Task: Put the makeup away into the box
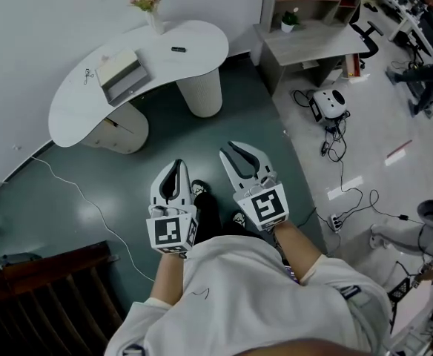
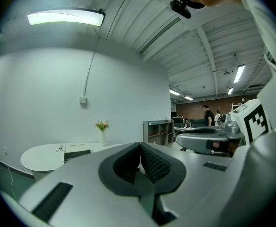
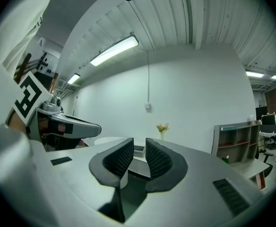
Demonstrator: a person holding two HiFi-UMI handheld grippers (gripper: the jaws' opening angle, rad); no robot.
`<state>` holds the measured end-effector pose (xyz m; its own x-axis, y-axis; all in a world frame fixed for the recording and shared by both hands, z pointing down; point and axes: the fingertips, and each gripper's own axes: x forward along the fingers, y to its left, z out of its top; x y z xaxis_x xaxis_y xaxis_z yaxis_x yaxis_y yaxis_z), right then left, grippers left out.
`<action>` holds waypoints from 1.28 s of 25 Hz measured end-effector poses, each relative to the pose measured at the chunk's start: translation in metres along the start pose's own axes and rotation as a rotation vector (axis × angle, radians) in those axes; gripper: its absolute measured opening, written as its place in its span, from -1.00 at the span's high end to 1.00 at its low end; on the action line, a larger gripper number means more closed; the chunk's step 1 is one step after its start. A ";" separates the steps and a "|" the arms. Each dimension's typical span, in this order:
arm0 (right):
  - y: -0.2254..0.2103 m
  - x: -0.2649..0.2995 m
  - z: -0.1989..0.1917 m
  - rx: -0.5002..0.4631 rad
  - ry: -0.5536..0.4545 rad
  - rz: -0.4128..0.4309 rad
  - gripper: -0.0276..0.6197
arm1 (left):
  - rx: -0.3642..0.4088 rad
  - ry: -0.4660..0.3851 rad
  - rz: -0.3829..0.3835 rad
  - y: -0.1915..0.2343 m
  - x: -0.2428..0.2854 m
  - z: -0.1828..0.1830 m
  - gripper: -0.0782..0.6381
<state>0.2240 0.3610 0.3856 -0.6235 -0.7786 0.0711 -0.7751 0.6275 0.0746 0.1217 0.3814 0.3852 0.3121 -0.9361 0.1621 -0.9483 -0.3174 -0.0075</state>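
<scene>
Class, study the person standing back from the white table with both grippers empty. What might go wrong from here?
The thin cable crossing the floor beside the person might trip them on the way to the table. The vase stands at the table's far edge, behind the box, so a careless reach might tip it.

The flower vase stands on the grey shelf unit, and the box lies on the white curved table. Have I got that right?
Not quite. The flower vase is not on the shelves: it stands on the white curved table, at its far edge by the wall, apart from the box. The box does lie on that table, as you said. The head view shows this.
</scene>
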 end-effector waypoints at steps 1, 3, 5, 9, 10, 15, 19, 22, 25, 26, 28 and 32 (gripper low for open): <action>-0.002 0.008 -0.001 0.000 0.012 0.003 0.72 | -0.005 0.004 0.003 0.006 0.007 -0.001 0.73; -0.008 0.025 -0.002 0.017 0.052 -0.001 0.70 | -0.016 0.006 0.001 0.018 0.024 -0.002 0.73; -0.015 0.040 -0.004 0.025 0.079 -0.011 0.70 | -0.020 0.002 -0.009 0.027 0.042 -0.003 0.73; -0.036 0.080 -0.009 -0.013 0.078 -0.039 0.70 | -0.030 -0.008 -0.036 0.053 0.084 -0.003 0.73; -0.041 0.093 -0.008 -0.016 0.083 -0.049 0.70 | -0.034 -0.008 -0.043 0.063 0.094 -0.002 0.73; -0.062 0.163 0.003 -0.020 0.087 -0.099 0.70 | -0.029 -0.003 -0.094 0.120 0.151 0.012 0.73; -0.074 0.208 0.003 -0.014 0.111 -0.129 0.70 | 0.022 0.006 -0.146 0.157 0.189 0.018 0.73; -0.079 0.240 0.001 -0.011 0.138 -0.146 0.70 | 0.008 0.017 -0.156 0.189 0.209 0.017 0.73; -0.081 0.267 -0.005 0.021 0.179 -0.152 0.70 | -0.026 0.040 -0.142 0.215 0.224 0.007 0.73; -0.081 0.275 -0.007 0.027 0.192 -0.145 0.70 | -0.037 0.044 -0.138 0.221 0.228 0.004 0.73; -0.084 0.293 -0.015 0.022 0.215 -0.131 0.70 | -0.054 0.053 -0.132 0.232 0.236 -0.001 0.73; -0.093 0.331 -0.023 0.019 0.240 -0.101 0.70 | -0.077 0.085 -0.107 0.258 0.258 -0.010 0.73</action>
<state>0.0918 0.0449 0.4255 -0.5026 -0.8113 0.2986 -0.8352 0.5449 0.0747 -0.0427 0.0598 0.4352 0.4085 -0.8804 0.2410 -0.9126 -0.3989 0.0895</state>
